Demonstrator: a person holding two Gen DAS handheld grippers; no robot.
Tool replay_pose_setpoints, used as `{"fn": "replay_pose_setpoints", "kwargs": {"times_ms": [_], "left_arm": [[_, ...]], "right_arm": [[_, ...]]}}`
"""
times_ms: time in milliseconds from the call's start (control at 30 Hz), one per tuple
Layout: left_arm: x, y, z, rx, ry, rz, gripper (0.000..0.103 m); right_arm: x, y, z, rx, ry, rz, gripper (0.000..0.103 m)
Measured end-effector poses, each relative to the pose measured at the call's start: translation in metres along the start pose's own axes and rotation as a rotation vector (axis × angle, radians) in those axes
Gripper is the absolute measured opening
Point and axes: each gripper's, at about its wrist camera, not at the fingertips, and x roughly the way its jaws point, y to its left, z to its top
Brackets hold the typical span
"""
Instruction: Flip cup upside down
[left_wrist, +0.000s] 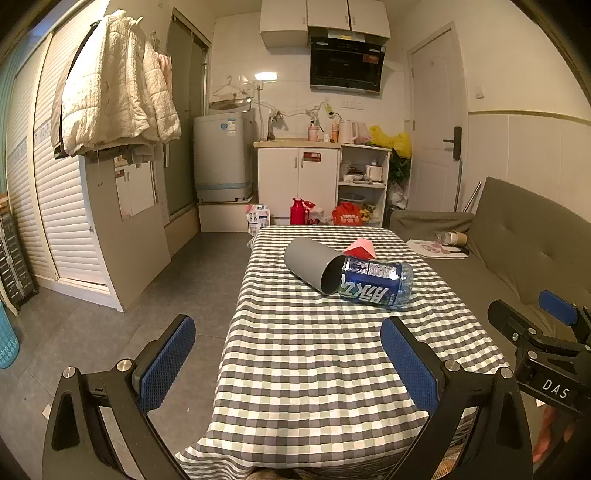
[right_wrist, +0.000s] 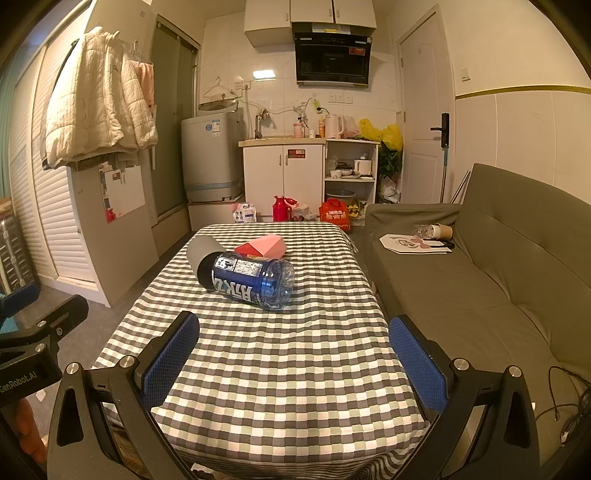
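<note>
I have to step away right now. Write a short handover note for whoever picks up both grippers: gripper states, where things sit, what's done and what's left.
Left gripper: open, empty, over the near table edge.
Right gripper: open, empty, also short of the objects.
Grey cup lies on its side mid-table on the checkered tablecloth, mouth toward the blue bottle, which seems partly inside it. Pink object sits just behind.
Done: nothing.
Left: free the cup, set it mouth-down.

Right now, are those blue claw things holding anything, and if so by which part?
Nothing is held. The left gripper and right gripper are both open over the near end of the table; the gray cup lies on its side farther away.
</note>
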Motion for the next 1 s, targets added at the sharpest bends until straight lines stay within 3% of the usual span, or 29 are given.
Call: {"fn": "replay_pose_setpoints", "kwargs": {"times_ms": [1000], "left_arm": [[0.0029, 0.0063, -0.0039, -0.003, 0.007, 0.0, 0.103]], "right_arm": [[-0.0006, -0.0002, 0.0003, -0.003, 0.002, 0.001, 0.103]]}}
